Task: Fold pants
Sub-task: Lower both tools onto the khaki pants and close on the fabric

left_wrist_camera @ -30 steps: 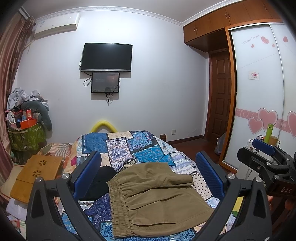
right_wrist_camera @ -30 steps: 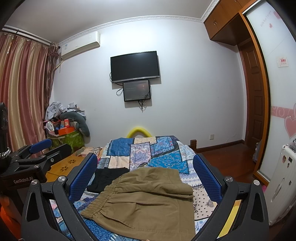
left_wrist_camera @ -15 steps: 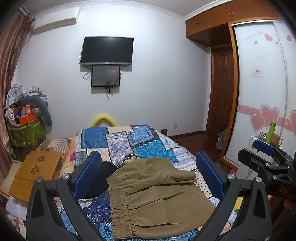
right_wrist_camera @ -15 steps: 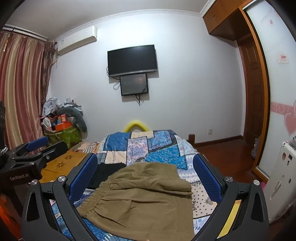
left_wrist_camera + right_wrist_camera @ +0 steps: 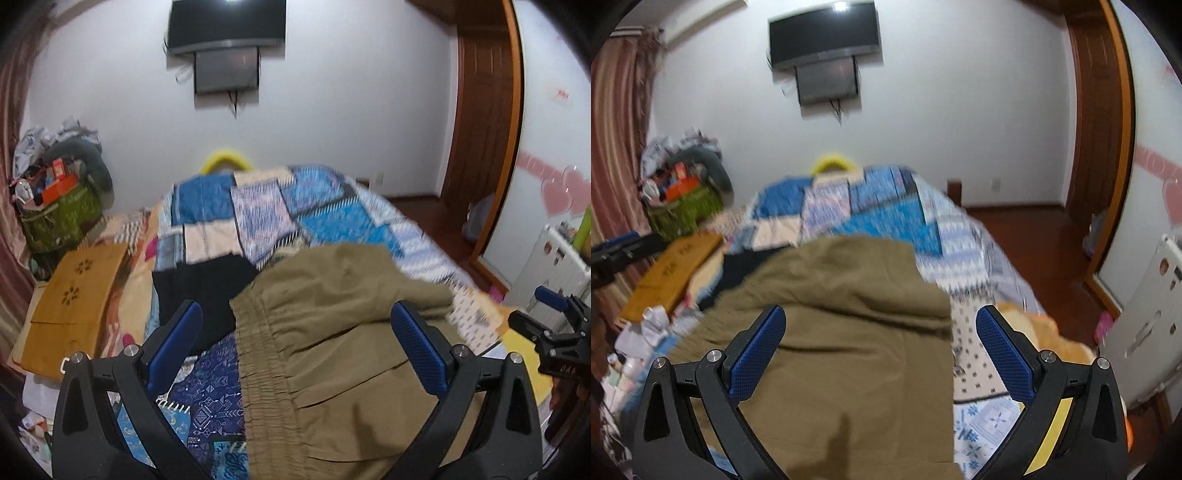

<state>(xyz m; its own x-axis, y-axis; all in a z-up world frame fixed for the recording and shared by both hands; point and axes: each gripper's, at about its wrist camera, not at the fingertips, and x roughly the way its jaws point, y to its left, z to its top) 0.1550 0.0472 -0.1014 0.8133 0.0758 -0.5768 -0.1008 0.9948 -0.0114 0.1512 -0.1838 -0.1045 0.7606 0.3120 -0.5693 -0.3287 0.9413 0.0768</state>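
Observation:
Olive-brown pants (image 5: 332,339) lie folded on the patchwork bed, with the elastic waistband (image 5: 258,362) on the left. They also fill the middle of the right wrist view (image 5: 849,332). My left gripper (image 5: 295,347) is open and empty, hovering above the waistband side. My right gripper (image 5: 879,343) is open and empty above the pants' right part. The right gripper also shows at the right edge of the left wrist view (image 5: 554,332).
A black garment (image 5: 199,291) lies left of the pants on the patchwork quilt (image 5: 325,218). A wooden board (image 5: 74,295) and a cluttered green bin (image 5: 59,214) stand at the left. A white cabinet (image 5: 1145,314) and wardrobe are at the right.
Both grippers have tilted down and moved closer over the pants. The view is motion-blurred. Both stay open and empty.

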